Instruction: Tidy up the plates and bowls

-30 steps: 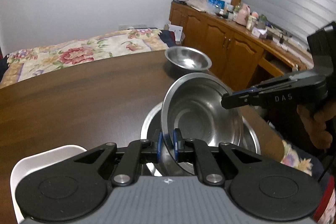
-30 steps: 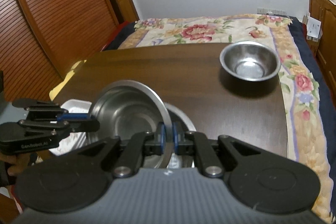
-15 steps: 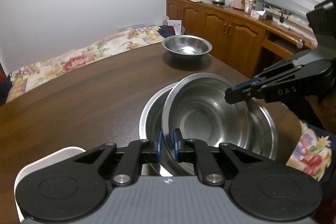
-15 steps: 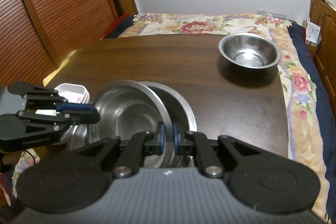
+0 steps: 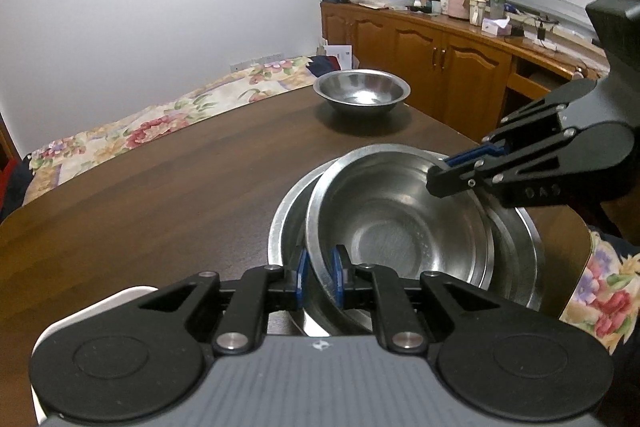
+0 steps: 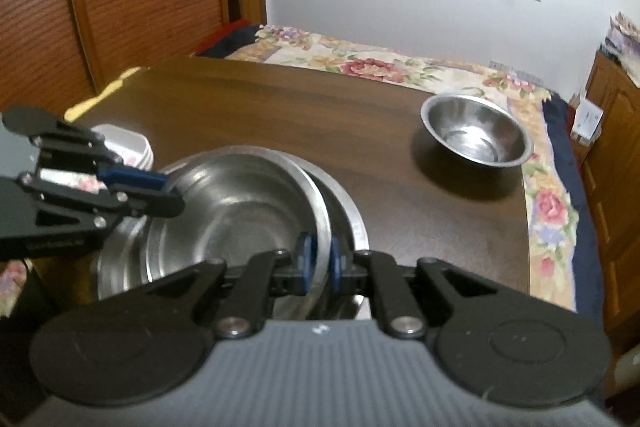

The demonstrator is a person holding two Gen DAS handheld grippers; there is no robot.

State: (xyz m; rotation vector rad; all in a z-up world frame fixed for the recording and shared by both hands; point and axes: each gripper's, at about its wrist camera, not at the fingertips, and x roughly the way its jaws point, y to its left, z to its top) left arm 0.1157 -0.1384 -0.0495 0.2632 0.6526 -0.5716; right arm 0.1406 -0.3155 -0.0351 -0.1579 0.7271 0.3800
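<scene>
I hold a pair of tongs in each hand, and both pairs pinch the same shiny metal bowl (image 5: 400,223). My left tongs (image 5: 319,277) are almost shut, with the blue pads on either side of the bowl's thin rim at the near edge. My right tongs (image 6: 319,261) are almost shut too, and they nip the rim on the other side of the bowl. In the left view I can see my right tongs reach in from the right and bite the far rim. The bowl I hold sits inside a bigger metal bowl (image 5: 520,247), a bit tilted and pushed to one side, so part of the big bowl's rim peeks out around it. Both bowls are on the near part of a dark brown wooden table (image 5: 160,195). A third metal bowl (image 5: 362,94) stands by itself near the far edge of the table, well apart from the two I am working with. White dishes (image 6: 132,145) sit in a small stack on the table just beside the big bowl, behind my left tongs in the right view. A flowery cloth (image 6: 552,211) lies past the table's edge.
</scene>
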